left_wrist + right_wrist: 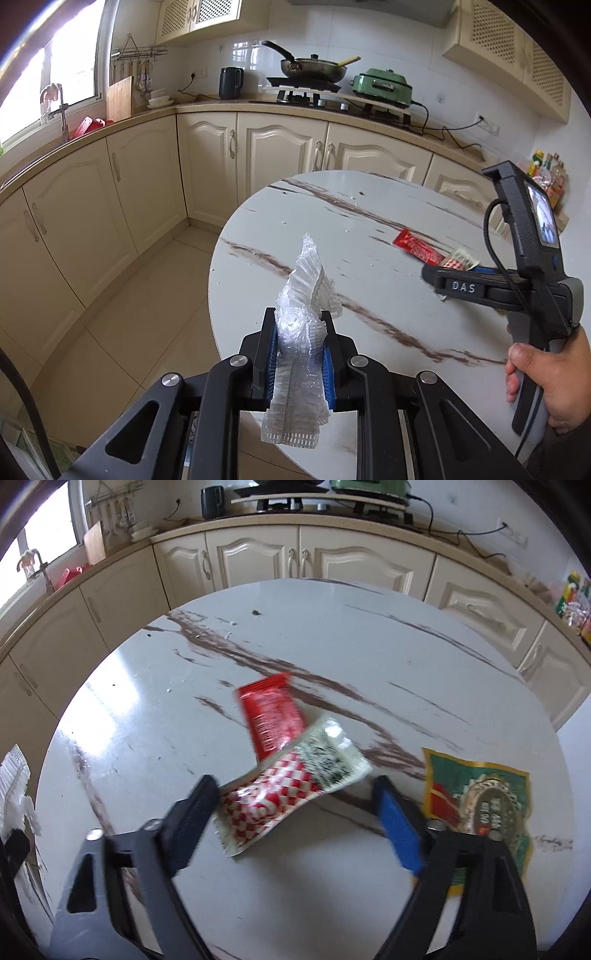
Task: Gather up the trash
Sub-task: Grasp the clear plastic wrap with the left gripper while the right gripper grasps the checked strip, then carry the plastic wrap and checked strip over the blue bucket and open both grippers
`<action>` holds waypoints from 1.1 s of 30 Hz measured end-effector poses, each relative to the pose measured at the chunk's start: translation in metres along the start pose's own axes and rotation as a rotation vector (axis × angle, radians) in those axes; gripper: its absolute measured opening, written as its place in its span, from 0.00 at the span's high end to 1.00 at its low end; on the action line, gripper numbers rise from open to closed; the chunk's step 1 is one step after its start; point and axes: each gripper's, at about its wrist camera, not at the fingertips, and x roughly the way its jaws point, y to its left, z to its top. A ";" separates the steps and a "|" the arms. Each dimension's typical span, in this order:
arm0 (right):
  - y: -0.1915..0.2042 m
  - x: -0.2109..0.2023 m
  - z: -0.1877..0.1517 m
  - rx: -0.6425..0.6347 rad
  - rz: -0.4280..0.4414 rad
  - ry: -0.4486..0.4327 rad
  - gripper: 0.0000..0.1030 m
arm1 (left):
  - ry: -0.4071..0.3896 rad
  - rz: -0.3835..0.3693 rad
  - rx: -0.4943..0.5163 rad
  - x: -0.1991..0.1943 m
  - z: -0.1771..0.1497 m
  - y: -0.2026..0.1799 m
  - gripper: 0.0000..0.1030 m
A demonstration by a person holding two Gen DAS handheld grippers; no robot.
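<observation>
— Looking along the left gripper point(298, 332), what does it hold?

— Its jaws are narrow and clamp a crumpled clear plastic wrapper point(303, 317), which stands up between the blue pads, low in the centre of the frame. It hangs over the near left edge of the round marble table point(369, 229). Left of that edge there is open tiled floor point(147, 295) up to the cream cabinets point(110, 192).

— And the right gripper point(295, 805)?

— Its jaws stand partly apart, and the red-checked packet point(295, 786) lies between them, on the table. The left finger point(192, 819) seems to touch the packet's end, but blur makes this uncertain; the blue pad at the right is clearly apart from it.

— What shows only in the right view?

— A green and gold wrapper point(476, 790) lies flat at the lower right, partly under the right finger. The red packet point(271, 712) is above the checked one, overlapping it. The far half of the table is bare.

— And only in the left view?

— A hand point(543, 380) at the right border, holding the right gripper's handle.
</observation>
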 end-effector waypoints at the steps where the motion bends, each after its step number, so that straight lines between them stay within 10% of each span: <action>1: -0.004 -0.002 0.000 -0.003 0.000 -0.002 0.52 | 0.000 -0.005 -0.003 -0.003 -0.001 -0.002 0.84; 7: -0.023 -0.011 -0.004 -0.002 0.059 0.009 0.94 | 0.003 -0.022 -0.005 -0.019 -0.003 -0.007 0.84; 18: -0.015 -0.078 -0.019 -0.022 0.193 -0.111 0.94 | -0.029 -0.069 -0.040 -0.065 -0.009 -0.001 0.84; 33: 0.238 -0.091 -0.069 -0.425 0.610 -0.053 0.94 | 0.015 0.171 -0.233 -0.126 -0.082 0.152 0.84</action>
